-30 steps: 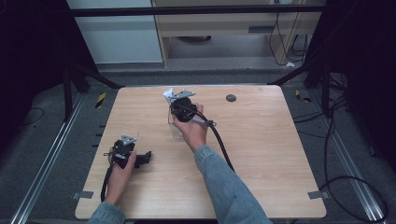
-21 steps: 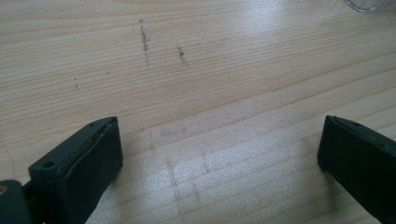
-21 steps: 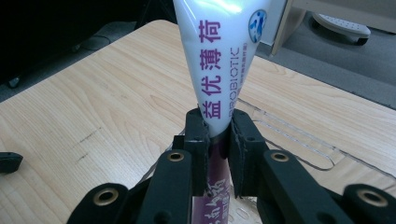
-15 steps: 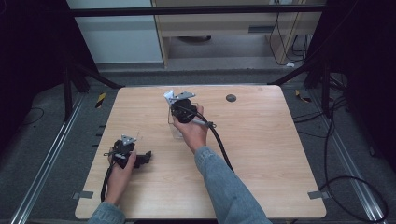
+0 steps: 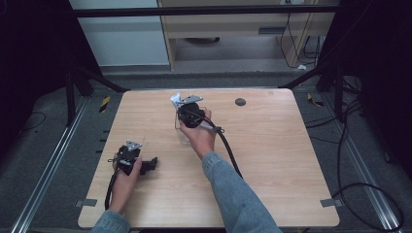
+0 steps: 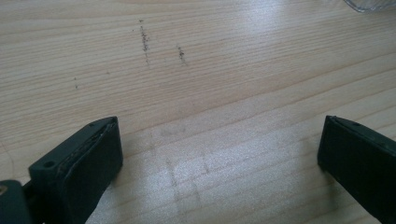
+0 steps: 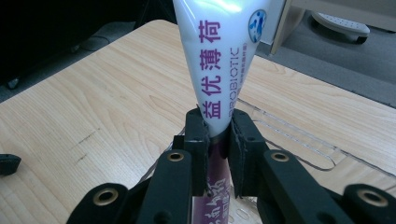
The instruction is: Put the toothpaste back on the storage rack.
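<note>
My right claw [image 7: 218, 135] is clamped on a white tube [image 7: 223, 60], its flat end pointing to 12 o'clock. I judge the tube light, soft and slippery, best held low on its body; my left claw [image 6: 219, 154] stands wide, empty, over the table [image 6: 196, 70].

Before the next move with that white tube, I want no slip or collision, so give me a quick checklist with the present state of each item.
1. Right gripper clamped on the white tube: ok, both jaws press its narrow end.
2. Tube steady in the grip: ok, it stands straight out from the jaws, print readable.
3. Clear container beneath the tube: ok, it lies on the table just past the jaws.
4. Left gripper out of the way: ok, jaws open, nothing between them, low over bare wood.
5. Small dark disc away from the hands: ok.
6. Tube cap on or off: cannot tell.
</note>
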